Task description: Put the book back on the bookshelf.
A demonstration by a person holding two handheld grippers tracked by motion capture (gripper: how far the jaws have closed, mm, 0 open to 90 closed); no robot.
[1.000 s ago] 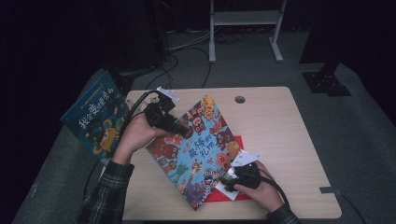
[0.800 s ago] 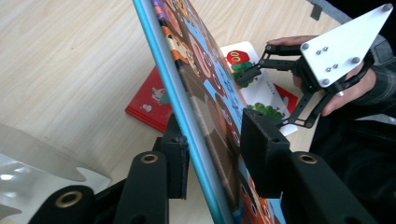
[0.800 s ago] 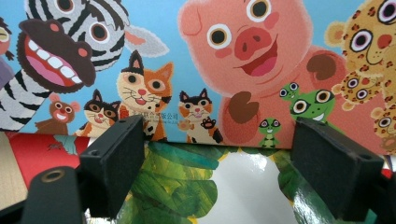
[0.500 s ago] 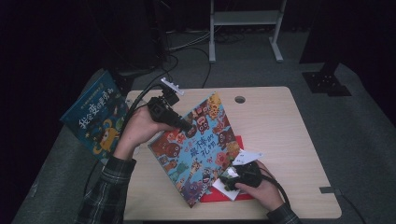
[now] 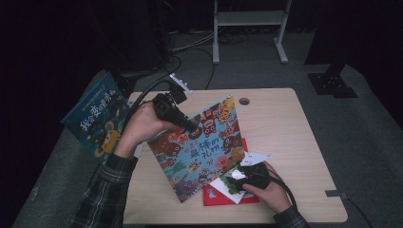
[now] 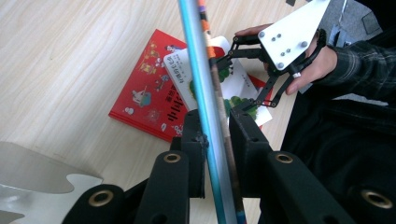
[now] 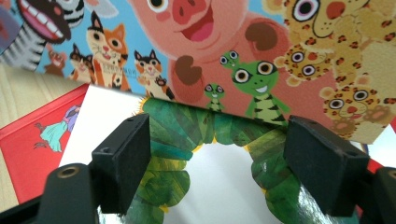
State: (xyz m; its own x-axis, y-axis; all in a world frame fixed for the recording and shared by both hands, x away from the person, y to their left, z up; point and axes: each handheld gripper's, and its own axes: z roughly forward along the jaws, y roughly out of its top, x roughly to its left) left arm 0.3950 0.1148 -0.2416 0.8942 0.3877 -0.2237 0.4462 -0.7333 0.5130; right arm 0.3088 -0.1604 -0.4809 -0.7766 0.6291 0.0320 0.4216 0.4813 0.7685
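Animal picture book [image 5: 202,145] tilted up off the bench [image 5: 294,142], upper-left edge raised, lower edge on the white book [image 6: 229,88] and red book [image 6: 149,88] under it. Left claw [image 5: 190,126] clamped on the book's edge, jaws just been closing, edge [image 6: 210,116] pinched between them. Right claw [image 5: 240,178] low at the stack, jaws spread apart over the white book's green caterpillar cover [image 7: 205,126], gripping nothing. Blue book [image 5: 95,121] at the bench's left edge.

Animal-patterned blue book [image 5: 202,147], red book [image 6: 149,93], white-green book [image 7: 210,154]
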